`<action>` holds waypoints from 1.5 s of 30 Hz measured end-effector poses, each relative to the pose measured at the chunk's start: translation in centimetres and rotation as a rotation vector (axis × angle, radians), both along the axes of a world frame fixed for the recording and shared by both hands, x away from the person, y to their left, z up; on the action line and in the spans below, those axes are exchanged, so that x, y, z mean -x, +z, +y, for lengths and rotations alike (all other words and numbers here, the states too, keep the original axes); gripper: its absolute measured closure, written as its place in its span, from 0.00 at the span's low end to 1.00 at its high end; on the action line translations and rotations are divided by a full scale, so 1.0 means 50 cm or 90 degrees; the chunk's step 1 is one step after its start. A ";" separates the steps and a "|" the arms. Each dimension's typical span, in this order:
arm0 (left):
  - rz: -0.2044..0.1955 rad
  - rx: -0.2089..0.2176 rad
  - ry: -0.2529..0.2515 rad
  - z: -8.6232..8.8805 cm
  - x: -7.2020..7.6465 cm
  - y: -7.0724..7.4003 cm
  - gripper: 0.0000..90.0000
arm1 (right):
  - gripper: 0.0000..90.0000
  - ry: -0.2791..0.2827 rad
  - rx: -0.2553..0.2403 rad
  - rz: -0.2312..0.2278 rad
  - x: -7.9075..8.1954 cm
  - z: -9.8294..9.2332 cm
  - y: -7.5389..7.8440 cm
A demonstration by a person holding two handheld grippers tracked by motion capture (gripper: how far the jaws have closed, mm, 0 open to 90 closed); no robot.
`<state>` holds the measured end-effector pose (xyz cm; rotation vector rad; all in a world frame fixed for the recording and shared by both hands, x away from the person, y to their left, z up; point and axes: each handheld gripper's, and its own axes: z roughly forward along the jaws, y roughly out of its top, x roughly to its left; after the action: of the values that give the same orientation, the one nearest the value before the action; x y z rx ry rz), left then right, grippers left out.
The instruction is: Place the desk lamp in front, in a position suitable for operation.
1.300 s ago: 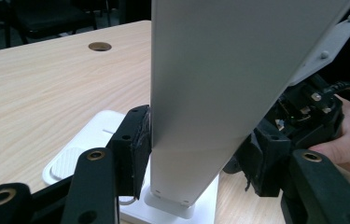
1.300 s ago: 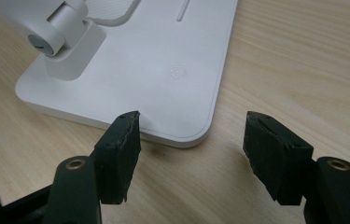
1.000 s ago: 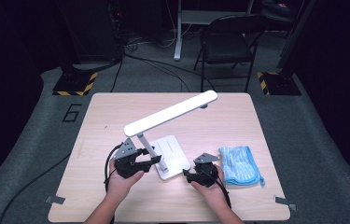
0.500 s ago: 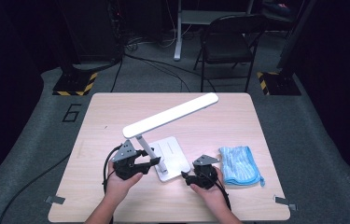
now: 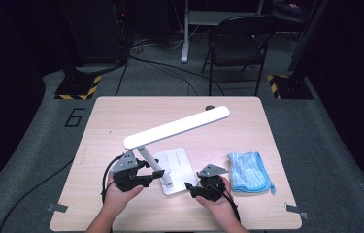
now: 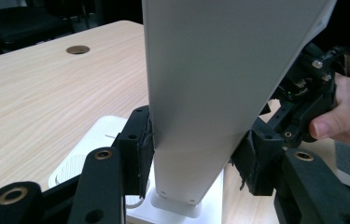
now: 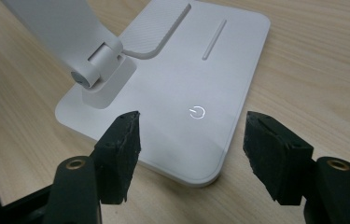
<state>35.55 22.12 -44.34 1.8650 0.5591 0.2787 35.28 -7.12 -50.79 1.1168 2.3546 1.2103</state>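
A light wooden rectangular table (image 5: 121, 121) holds a white folding desk lamp (image 5: 174, 130) near its front middle, the long flat head angled up and away to the right. Right of the lamp lies a folded blue cloth (image 5: 248, 172), apart from it. The lamp's flat white rectangular base (image 7: 219, 70) shows a glowing power symbol (image 7: 197, 112). The left gripper (image 6: 193, 154) is clamped on the lamp's upright white arm (image 6: 200, 93), pads pressing both edges just above the hinge. The right gripper (image 7: 189, 140) hovers with jaws spread apart over the base's near corner, grasping nothing.
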 end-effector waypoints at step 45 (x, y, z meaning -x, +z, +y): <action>-0.008 0.006 0.012 0.019 0.031 -0.003 0.58 | 0.40 -0.081 -0.006 -0.061 -0.018 -0.112 0.048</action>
<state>33.99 23.05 -44.51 1.8488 0.5691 0.2990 36.20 -12.73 -48.41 1.1656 2.1755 1.2034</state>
